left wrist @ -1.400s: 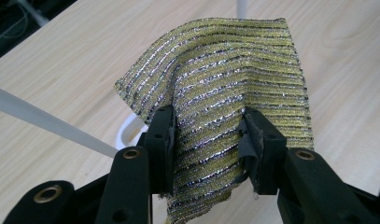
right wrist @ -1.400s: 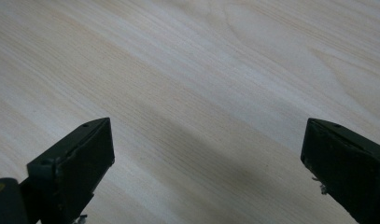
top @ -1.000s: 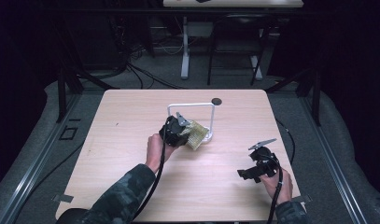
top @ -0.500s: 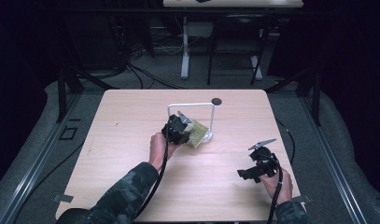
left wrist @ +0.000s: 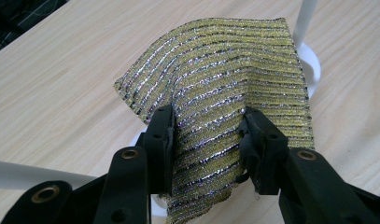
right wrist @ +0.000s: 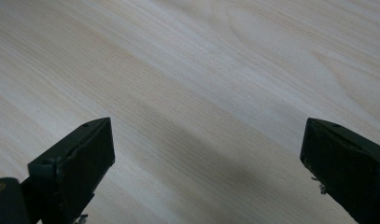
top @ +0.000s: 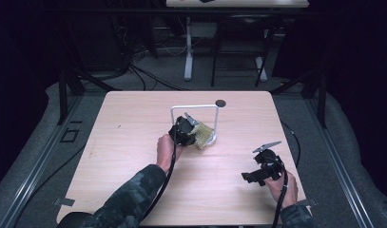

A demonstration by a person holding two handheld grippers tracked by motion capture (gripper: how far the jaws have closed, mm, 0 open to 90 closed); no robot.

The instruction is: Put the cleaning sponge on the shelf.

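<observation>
Nearest the person, at the front right of the pale wooden worktop, the right claw is held low over bare wood, well apart from everything else. In the right gripper view its two black jaws stand wide apart with only wood grain between them.

Farther in, near the middle of the worktop, the left claw pinches a yellow cloth with glittering dark and silver stripes. Its jaws press a fold of the fabric between them, and the rest fans upward and away in a loose curve. From the high view, the cloth hangs just beside the right post of a white wire stand, over its round white base.

Beyond the stand, near the far edge, lies a small dark disc.
</observation>
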